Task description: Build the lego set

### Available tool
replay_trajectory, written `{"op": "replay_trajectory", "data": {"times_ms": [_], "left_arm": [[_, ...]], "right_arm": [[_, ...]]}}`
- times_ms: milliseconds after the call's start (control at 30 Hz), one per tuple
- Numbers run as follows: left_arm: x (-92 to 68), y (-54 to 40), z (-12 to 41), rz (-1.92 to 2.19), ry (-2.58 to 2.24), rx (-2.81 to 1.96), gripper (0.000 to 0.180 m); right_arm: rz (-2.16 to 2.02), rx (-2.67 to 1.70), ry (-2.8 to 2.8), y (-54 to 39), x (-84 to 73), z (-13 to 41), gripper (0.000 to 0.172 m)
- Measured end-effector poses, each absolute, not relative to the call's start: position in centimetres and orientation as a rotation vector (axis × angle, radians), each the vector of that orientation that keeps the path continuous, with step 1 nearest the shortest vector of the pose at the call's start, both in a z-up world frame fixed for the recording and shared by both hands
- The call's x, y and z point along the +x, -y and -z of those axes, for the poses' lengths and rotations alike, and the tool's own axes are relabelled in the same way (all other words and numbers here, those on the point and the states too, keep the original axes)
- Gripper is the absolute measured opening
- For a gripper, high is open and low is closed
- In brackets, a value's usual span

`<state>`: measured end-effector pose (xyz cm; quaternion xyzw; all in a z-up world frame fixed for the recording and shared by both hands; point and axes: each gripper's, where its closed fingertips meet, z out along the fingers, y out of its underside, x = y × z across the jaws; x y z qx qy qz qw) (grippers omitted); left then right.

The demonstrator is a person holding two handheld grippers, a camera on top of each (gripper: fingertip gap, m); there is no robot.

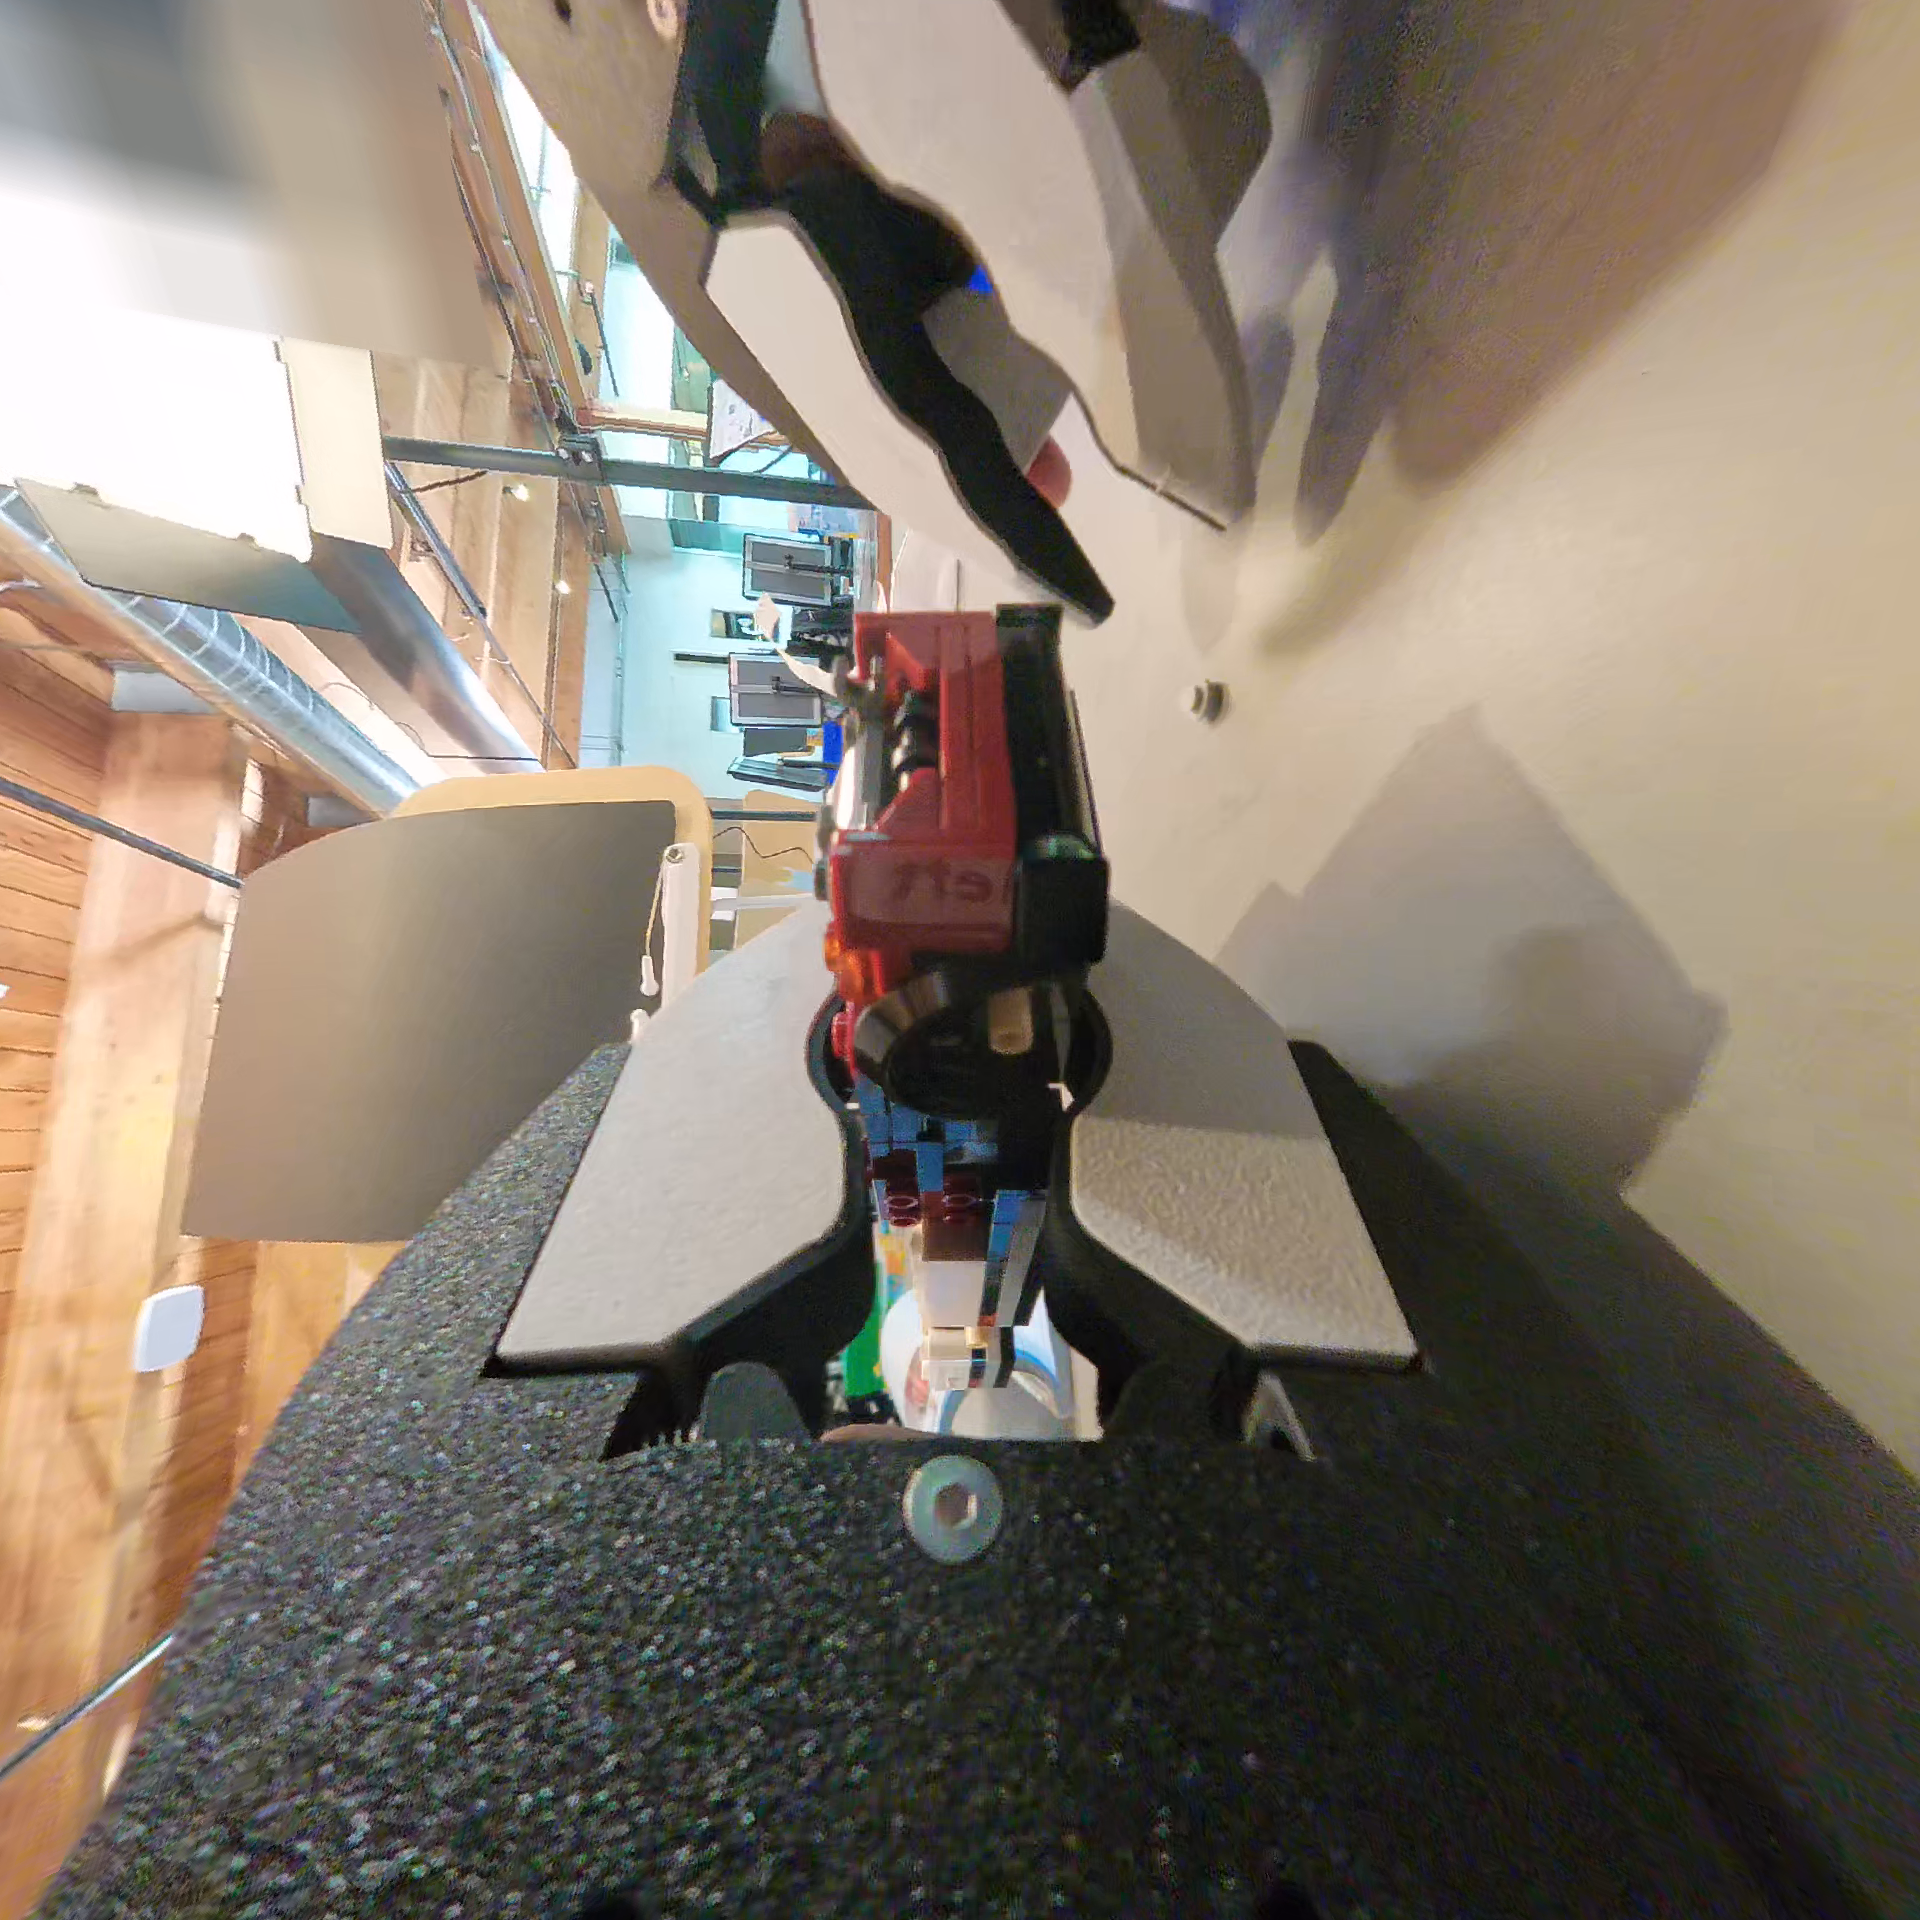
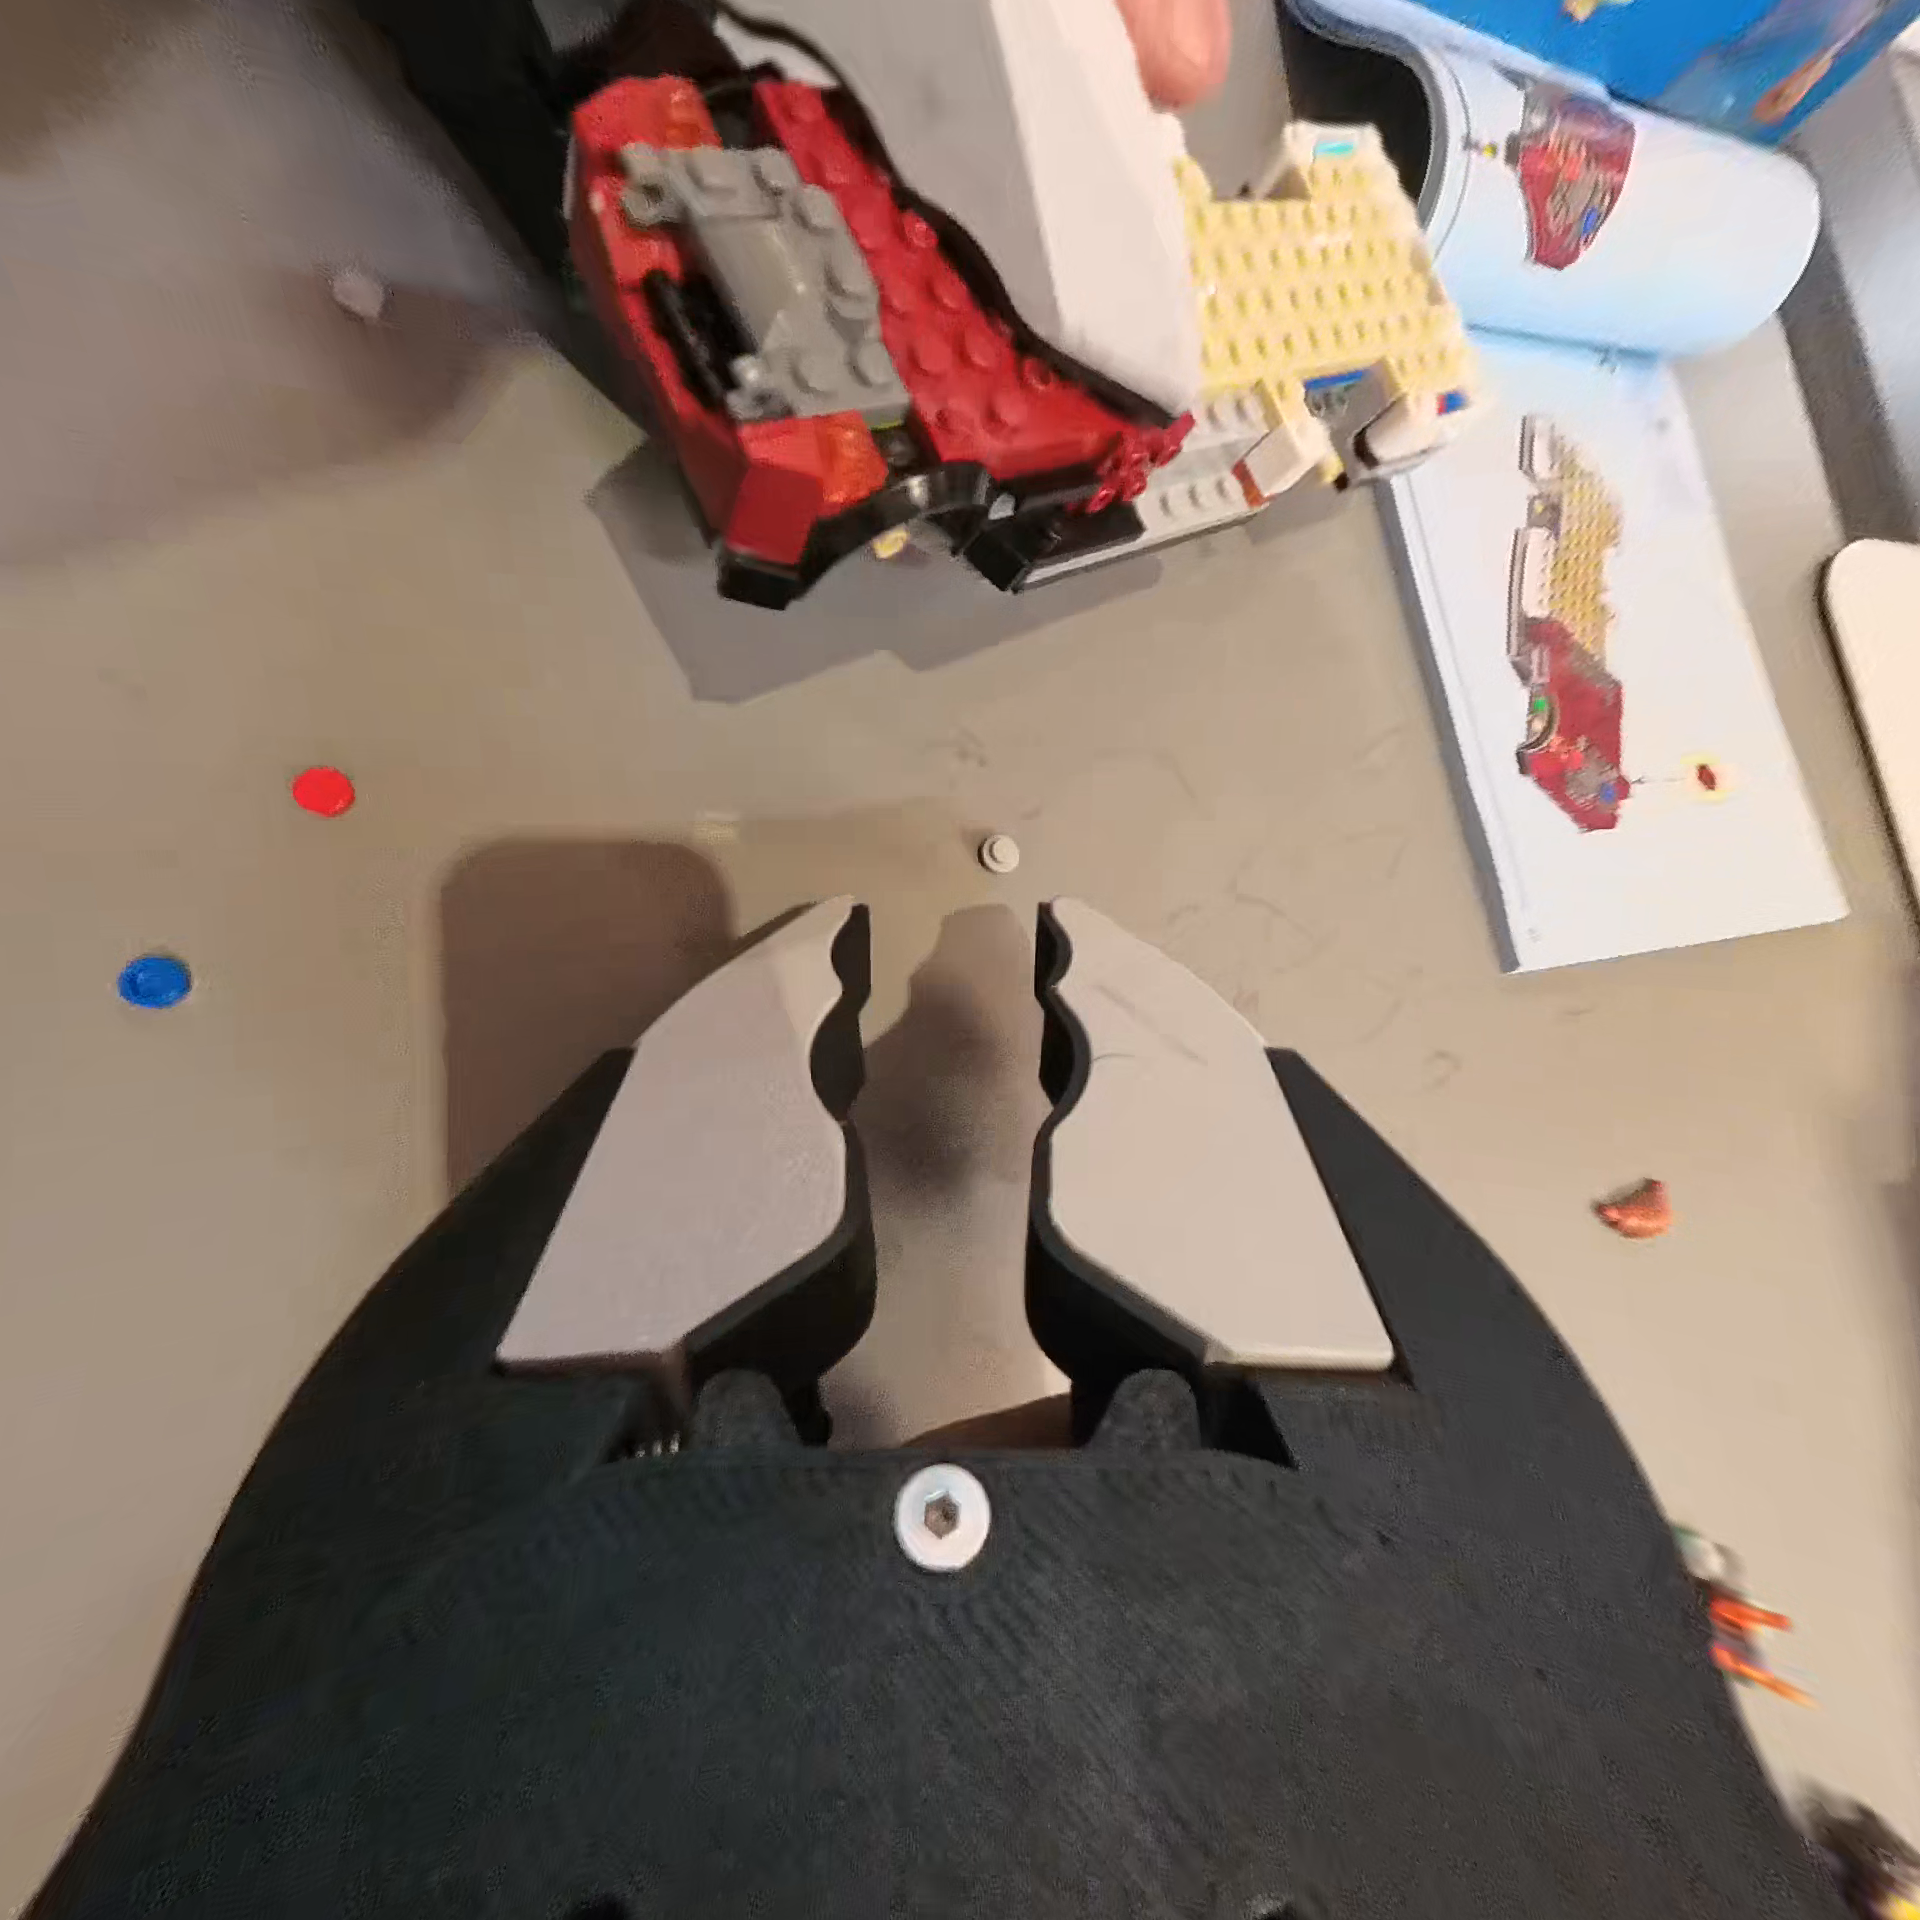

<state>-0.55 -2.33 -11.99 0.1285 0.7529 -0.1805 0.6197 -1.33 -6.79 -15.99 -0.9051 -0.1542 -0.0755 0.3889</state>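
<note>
My left gripper [image 1: 961,920] is shut on a brick-built model [image 1: 935,831] with a red and black front part and a black wheel. In the right wrist view the model [image 2: 883,343] shows red with a grey top and a tan studded plate, gripped across its middle by a left finger [image 2: 1101,208] and held just above the grey table [image 2: 1143,707]. My right gripper [image 2: 951,914] is open and empty, low over the table. A small grey round stud [image 2: 998,852] lies just ahead of its fingertips. The right gripper also shows in the left wrist view [image 1: 1081,520], beyond the model.
A red round stud [image 2: 323,792] and a blue one [image 2: 154,981] lie at the left. An open instruction booklet [image 2: 1621,665] lies at the right, with a blue box [image 2: 1714,52] behind. A small brown piece [image 2: 1636,1208] and several loose pieces [image 2: 1745,1642] lie at the lower right.
</note>
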Motion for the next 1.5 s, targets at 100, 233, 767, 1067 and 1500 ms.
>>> {"op": "replay_trajectory", "data": {"times_ms": [100,233,767,1067,1500], "left_arm": [[-0.6,2.6,12.1,0.396,-1.725,0.325,0.035],[-0.6,2.8,12.1,0.395,-1.722,0.336,0.036],[-0.8,3.2,11.9,0.398,-1.716,0.333,0.035],[-0.7,3.3,12.0,0.388,-1.712,0.346,0.035],[-0.7,3.5,11.1,0.359,-1.662,0.363,0.035]], "right_arm": [[0.146,-2.319,0.27,6.3,-0.4,16.2,0.022],[0.053,-2.34,0.171,5.7,0.1,16.4,0.013],[0.017,-2.374,0.184,5.2,-0.1,17.1,0.013],[0.018,-2.385,0.169,5.1,0.2,17.3,0.008],[-0.272,-2.055,0.243,4.2,-5.4,8.5,0.007]]}}
